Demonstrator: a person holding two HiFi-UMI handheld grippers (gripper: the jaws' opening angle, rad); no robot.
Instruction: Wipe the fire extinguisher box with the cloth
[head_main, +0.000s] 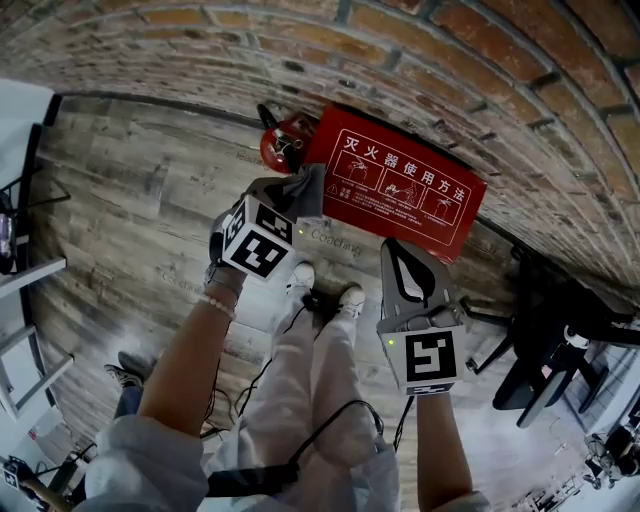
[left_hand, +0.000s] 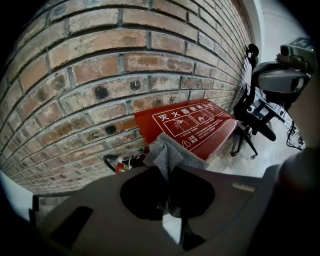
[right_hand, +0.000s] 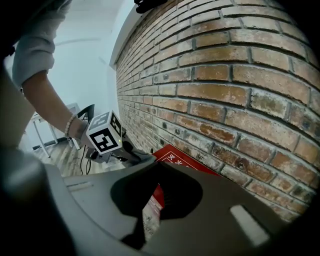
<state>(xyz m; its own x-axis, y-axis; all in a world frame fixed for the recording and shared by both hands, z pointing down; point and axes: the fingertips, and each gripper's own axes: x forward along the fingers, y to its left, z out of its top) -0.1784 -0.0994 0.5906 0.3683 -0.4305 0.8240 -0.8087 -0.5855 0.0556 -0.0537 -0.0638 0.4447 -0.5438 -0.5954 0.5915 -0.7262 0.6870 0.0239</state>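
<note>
1. brick wall and wood floor; red box lies ahead of both jaws.
2. left gripper jaws clenched on grey cloth, by the box's edge.
3. right gripper jaws closed, empty.

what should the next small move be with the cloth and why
Probably lower the left tongs so the grey cloth presses flat on the red fire extinguisher box, then sweep toward its far end. The cloth is pinched in those tongs and sits bunched at one end of the box, with nearly the whole lid lying beyond it.
</note>
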